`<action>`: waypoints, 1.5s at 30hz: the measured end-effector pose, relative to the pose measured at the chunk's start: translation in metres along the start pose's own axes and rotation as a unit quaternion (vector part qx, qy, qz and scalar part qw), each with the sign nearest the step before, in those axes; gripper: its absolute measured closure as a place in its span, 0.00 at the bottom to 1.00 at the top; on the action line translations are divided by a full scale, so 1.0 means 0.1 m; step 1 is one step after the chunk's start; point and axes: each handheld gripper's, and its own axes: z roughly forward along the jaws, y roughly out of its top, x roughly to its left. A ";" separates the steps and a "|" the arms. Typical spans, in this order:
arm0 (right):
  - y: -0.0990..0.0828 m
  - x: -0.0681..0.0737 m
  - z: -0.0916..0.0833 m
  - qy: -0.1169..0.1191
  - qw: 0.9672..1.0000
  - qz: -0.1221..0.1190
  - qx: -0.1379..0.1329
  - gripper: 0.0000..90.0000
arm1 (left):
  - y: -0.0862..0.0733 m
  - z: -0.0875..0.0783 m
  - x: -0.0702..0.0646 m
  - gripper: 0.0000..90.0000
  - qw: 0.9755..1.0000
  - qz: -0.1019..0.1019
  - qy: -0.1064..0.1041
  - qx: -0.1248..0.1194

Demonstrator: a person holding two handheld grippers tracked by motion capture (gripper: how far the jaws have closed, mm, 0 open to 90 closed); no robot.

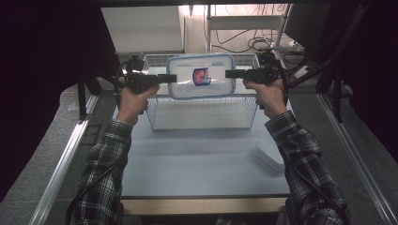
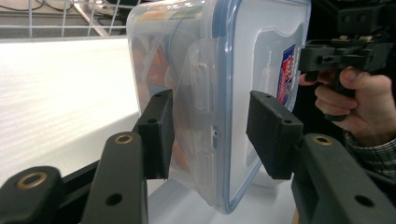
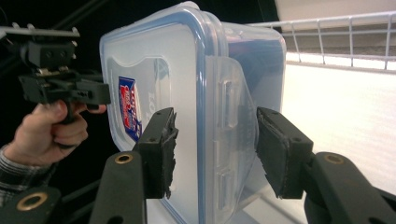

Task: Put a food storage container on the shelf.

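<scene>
The left gripper (image 1: 171, 78) and right gripper (image 1: 230, 73) each clamp, jaws half open, one end of the clear lidded container (image 1: 202, 75). The container's red-and-blue label (image 1: 201, 76) is illegible.

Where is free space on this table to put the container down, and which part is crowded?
Free: the pale table between the wire basket and the table's near edge. The basket's floor below the container also looks bare. Crowded: the right edge, where a white lid-like piece lies beside the right sleeve.
</scene>
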 end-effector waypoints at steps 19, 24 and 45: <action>0.03 -0.10 0.10 -0.013 1.000 0.015 0.006 0.52 | -0.01 0.11 0.00 0.49 0.998 0.042 0.034 -0.016; 0.03 -0.10 0.11 -0.016 1.000 0.023 0.008 0.52 | -0.02 0.14 0.02 0.45 0.998 0.041 0.033 -0.017; -0.03 -0.10 0.18 -0.056 0.998 0.009 0.031 0.58 | 0.00 0.17 0.11 0.39 0.998 0.022 0.050 -0.006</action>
